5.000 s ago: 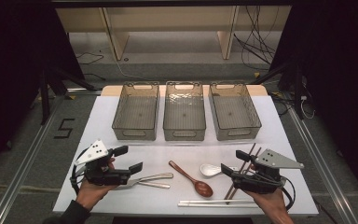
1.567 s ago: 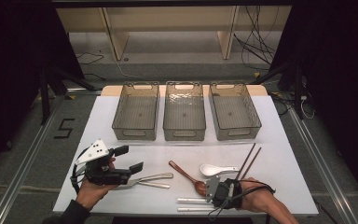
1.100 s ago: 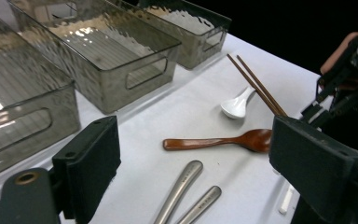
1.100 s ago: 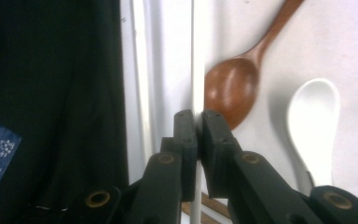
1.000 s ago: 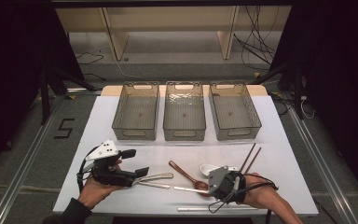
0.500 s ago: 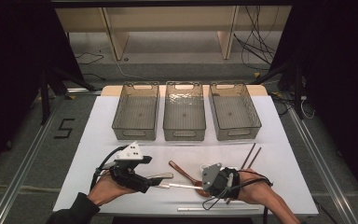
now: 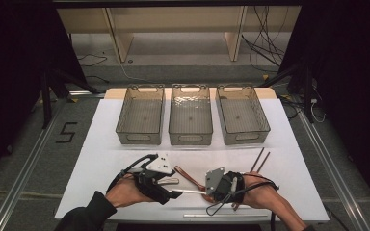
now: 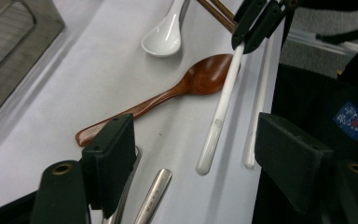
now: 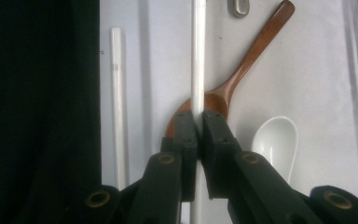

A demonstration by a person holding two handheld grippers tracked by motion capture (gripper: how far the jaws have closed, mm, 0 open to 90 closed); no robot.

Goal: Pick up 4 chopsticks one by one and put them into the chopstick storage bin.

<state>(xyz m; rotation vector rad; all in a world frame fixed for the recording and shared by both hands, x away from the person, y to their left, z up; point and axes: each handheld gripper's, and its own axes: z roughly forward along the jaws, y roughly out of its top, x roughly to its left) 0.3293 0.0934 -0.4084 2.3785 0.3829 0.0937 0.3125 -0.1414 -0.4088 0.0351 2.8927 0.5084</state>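
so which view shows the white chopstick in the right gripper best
The right gripper view: the right gripper is shut on the thin white plastic chopstick, seen along its length. The left gripper view shows it slanting from those jaws. In the high view it is small.

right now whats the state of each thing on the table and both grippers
right gripper: shut on a white chopstick, holding one end
left gripper: open, jaws just been closing, either side of that chopstick's free end, not pressing
second white chopstick: flat on the table
wooden spoon: lying flat, bowl up
white spoon: lying flat, bowl up
three bins: upright, look empty
brown chopsticks: lying loose
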